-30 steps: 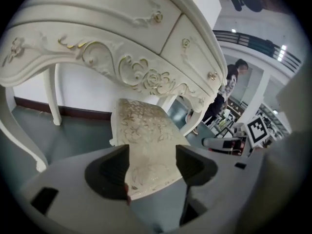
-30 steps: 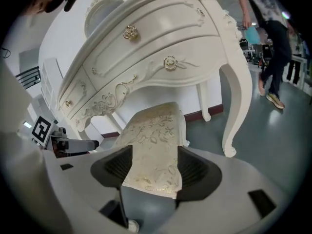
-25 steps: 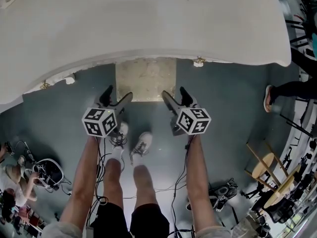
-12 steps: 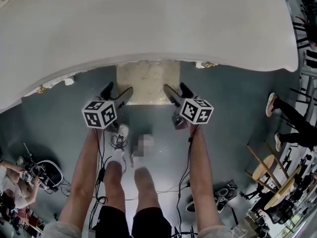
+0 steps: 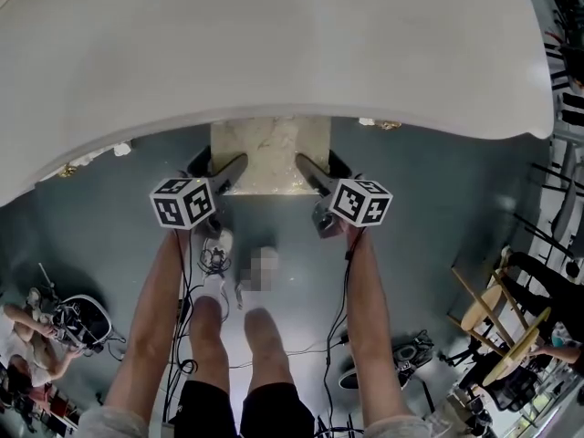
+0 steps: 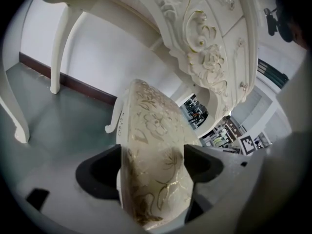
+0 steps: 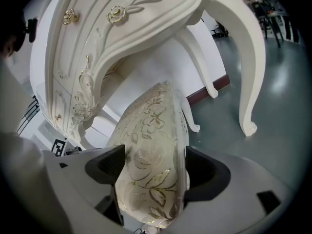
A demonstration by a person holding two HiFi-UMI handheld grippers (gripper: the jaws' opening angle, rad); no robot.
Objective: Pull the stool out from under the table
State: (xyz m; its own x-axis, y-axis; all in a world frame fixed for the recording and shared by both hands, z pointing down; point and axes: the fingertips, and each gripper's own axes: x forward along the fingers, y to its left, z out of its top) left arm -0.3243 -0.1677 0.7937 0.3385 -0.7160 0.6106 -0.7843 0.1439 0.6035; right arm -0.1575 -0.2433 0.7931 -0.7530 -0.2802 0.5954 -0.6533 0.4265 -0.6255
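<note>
Barely begun: the left gripper (image 5: 217, 165) and right gripper (image 5: 319, 165) each have fingers clamped on the stool's (image 5: 270, 153) near edge. Its seat sits mostly beneath the bench (image 5: 274, 53). Gripping looks done; the pull outward remains.

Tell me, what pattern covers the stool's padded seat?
The cushioned stool seat is cream fabric with gold flowers and leaves, clearest in the right gripper view.

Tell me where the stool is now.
In the head view the stool sits centre, partly under the table, gripped by the left tool and right tool.
</note>
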